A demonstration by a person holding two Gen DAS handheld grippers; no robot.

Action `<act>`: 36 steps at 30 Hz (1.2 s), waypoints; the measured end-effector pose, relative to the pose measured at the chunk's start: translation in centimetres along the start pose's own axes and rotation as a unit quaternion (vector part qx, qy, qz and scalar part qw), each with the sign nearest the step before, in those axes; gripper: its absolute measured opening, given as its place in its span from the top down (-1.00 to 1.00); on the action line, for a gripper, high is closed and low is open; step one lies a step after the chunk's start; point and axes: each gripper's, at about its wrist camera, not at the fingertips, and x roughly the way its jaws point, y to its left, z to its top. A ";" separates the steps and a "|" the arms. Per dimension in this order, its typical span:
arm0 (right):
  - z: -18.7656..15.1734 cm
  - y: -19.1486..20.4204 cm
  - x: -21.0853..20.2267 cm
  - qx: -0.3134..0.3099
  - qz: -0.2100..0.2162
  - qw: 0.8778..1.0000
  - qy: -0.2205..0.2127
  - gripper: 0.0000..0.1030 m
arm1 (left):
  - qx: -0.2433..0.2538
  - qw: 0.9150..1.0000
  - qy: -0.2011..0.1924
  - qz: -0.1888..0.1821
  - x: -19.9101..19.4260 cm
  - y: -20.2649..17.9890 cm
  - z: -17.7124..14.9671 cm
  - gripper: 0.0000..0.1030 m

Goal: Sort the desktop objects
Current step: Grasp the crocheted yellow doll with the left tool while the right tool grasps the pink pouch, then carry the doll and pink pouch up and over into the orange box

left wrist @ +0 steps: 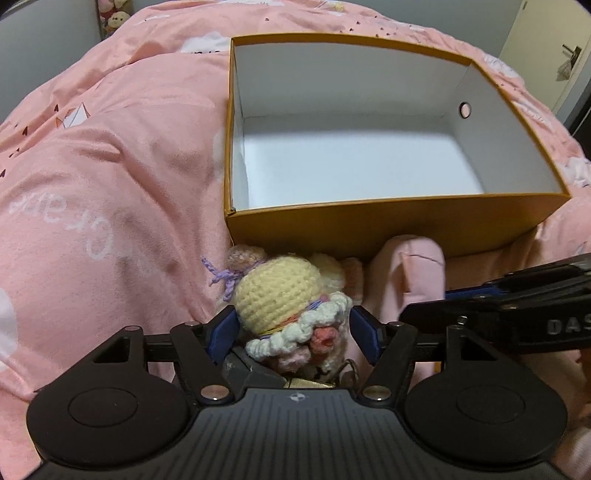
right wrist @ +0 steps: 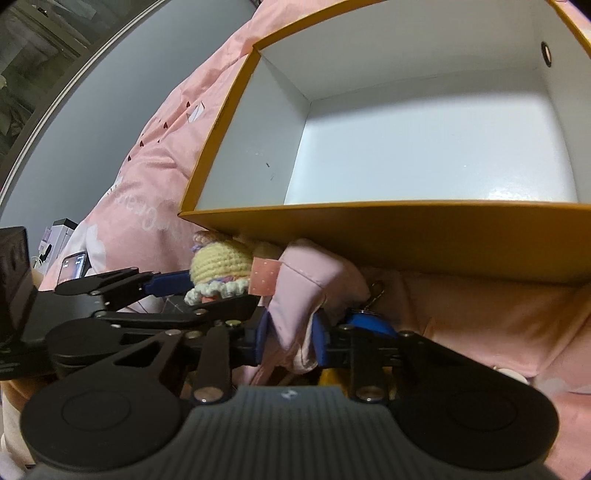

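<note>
A pink printed duvet [left wrist: 110, 177] is spread beneath both tools, and an orange cardboard box [left wrist: 388, 225] with a white interior is set on it just beyond their fingertips. Between the spread blue pads of the left gripper [left wrist: 293, 328] a crocheted doll [left wrist: 280, 295] with a cream head and white ruffle is seen; whether the pads press on it cannot be told. To that gripper's right a pale pink pouch [right wrist: 303, 295] is found, and the right gripper [right wrist: 291, 341] is clenched on its fabric, both pads [right wrist: 263, 336] pushed into the folds.

Behind the duvet a grey wall [right wrist: 110, 74] is seen.

Only in the right wrist view are a metal clasp [right wrist: 375, 293] and a blue object [right wrist: 369, 323] shown beside the pouch. Only in the left wrist view are a door [left wrist: 546, 55] and plush toys [left wrist: 114, 16] shown.
</note>
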 end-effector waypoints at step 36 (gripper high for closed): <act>0.3 7.0 -10.9 -0.154 -0.002 0.972 -0.176 0.66 | -0.005 0.984 -0.176 0.024 -11.8 -0.9 2.0 -0.21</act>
